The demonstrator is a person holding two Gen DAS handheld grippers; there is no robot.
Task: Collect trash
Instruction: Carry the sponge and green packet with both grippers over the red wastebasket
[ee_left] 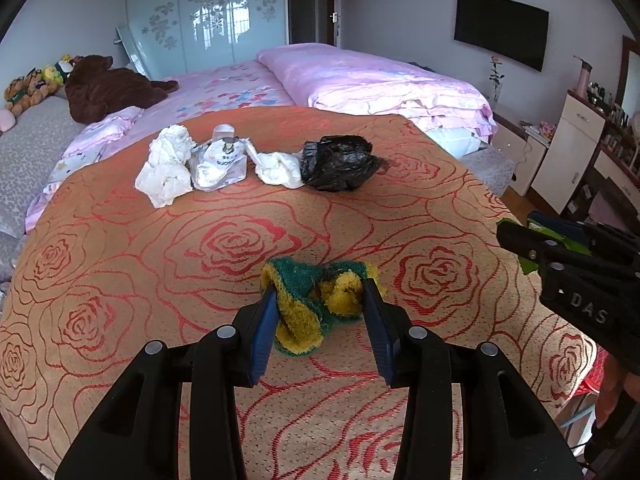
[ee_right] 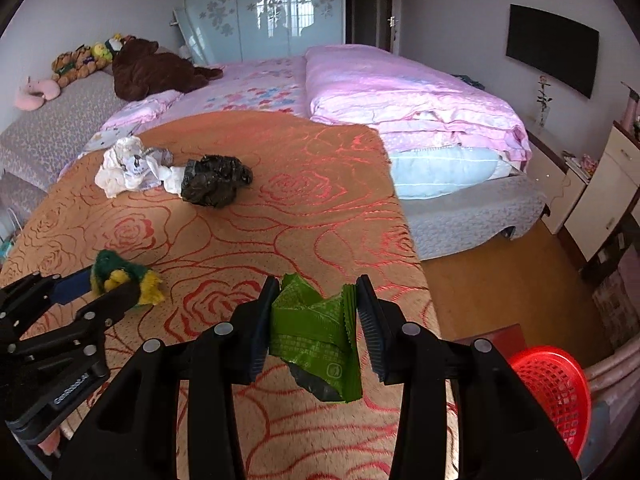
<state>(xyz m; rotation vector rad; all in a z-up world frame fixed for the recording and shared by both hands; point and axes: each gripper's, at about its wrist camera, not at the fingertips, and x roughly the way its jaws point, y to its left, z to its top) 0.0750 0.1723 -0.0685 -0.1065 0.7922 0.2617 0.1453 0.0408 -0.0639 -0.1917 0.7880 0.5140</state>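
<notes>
Where a rose-patterned cloth is spread, several pieces of trash are seen far back in a row: white paper, a crumpled pouch, a black bag. Off the cloth's right edge, low down, a red basket is noted. A green-and-yellow sponge is clamped by the left tongs, touching the cloth. A green wrapper is pinched by the right tongs, near the cloth's right edge.

Each wrist camera looks forward and down along its own fingers from close above the rose cloth, the right view set further right, over the cloth's edge beside a red basket, both sharing the trash pile and the bed beyond.
</notes>
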